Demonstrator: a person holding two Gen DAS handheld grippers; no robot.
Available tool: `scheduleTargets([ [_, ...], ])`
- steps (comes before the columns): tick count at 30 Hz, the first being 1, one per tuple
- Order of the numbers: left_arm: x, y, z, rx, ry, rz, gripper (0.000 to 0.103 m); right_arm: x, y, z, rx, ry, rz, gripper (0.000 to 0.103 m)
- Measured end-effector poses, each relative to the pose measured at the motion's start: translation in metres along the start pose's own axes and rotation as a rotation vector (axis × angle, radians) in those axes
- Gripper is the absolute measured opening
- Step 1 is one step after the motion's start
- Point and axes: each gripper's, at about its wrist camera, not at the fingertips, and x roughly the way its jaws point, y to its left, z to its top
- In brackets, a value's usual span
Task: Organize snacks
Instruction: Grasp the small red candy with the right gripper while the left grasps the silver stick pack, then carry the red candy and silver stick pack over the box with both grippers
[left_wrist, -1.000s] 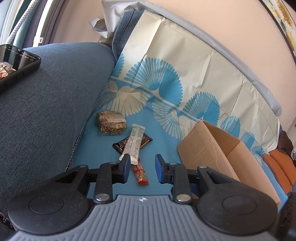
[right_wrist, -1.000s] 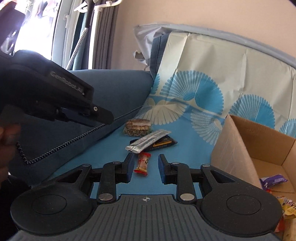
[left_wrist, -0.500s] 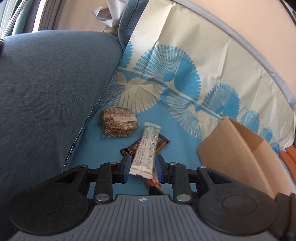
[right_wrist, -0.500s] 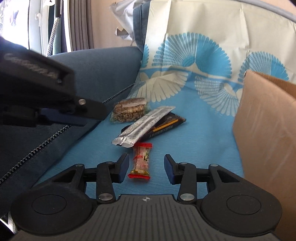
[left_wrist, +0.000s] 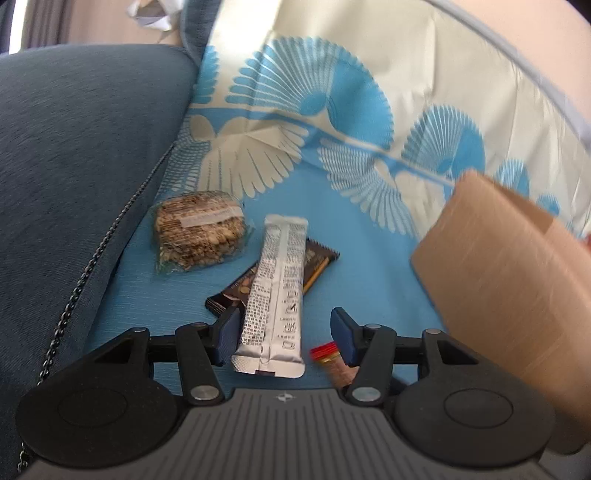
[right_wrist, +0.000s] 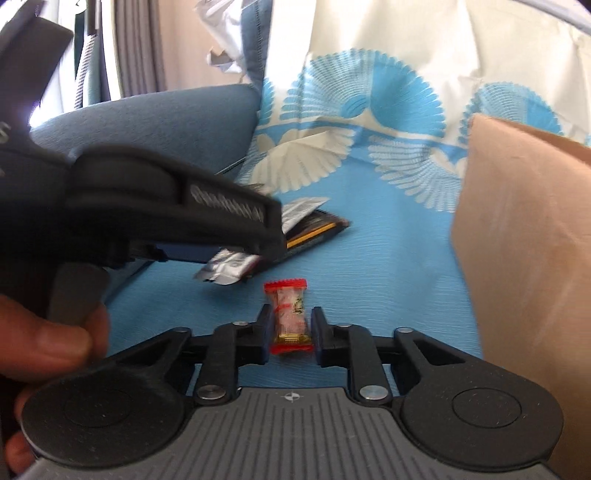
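Observation:
A silver snack bar (left_wrist: 275, 291) lies across a dark chocolate bar (left_wrist: 317, 258) on the blue cloth. My left gripper (left_wrist: 284, 328) is open, its jaws on either side of the silver bar's near end. A wrapped oat cookie (left_wrist: 199, 232) lies to the left. A small red-ended candy (right_wrist: 290, 315) lies between the jaws of my right gripper (right_wrist: 290, 334), which have closed in to its sides. The candy also shows in the left wrist view (left_wrist: 327, 354). The left gripper body hides much of the silver bar (right_wrist: 225, 269) in the right wrist view.
An open cardboard box (left_wrist: 517, 280) stands to the right; it also shows in the right wrist view (right_wrist: 524, 236). A blue sofa armrest (left_wrist: 74, 155) rises on the left. The patterned blue and cream cloth (left_wrist: 332, 122) covers the seat and backrest.
Both grippers moved forward and down. The left jaws opened wider around the silver bar. The right jaws narrowed onto the red candy.

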Motion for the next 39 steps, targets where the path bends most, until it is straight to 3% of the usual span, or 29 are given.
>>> scheduleTargets([
  [3, 0.005, -0.007, -0.004, 0.058, 0.033, 0.059, 0.042, -0.005, -0.008, -0.002, 0.021, 0.011, -0.034, 0.021],
  [4, 0.003, -0.006, -0.005, 0.055, 0.023, 0.06, 0.042, -0.006, -0.011, -0.001, 0.029, 0.021, -0.039, 0.021],
  [10, -0.025, 0.002, -0.004, -0.02, -0.021, 0.031, 0.042, -0.027, -0.019, 0.001, 0.032, 0.072, -0.033, 0.019],
  [13, -0.039, 0.001, -0.005, -0.076, 0.051, 0.011, 0.042, -0.042, -0.018, -0.001, 0.015, 0.105, -0.004, 0.019],
  [18, -0.069, -0.007, -0.011, -0.045, 0.13, 0.014, 0.041, -0.069, -0.012, -0.006, 0.009, 0.167, 0.03, 0.019],
  [24, -0.093, -0.002, -0.027, -0.062, 0.264, -0.047, 0.041, -0.109, -0.002, -0.011, -0.031, 0.188, 0.07, 0.017],
  [34, -0.125, 0.01, -0.047, -0.159, 0.378, -0.053, 0.041, -0.136, -0.001, -0.028, -0.085, 0.221, 0.106, 0.015],
  [39, -0.123, 0.01, -0.049, -0.173, 0.399, -0.007, 0.054, -0.128, -0.004, -0.03, -0.061, 0.234, 0.123, 0.016],
])
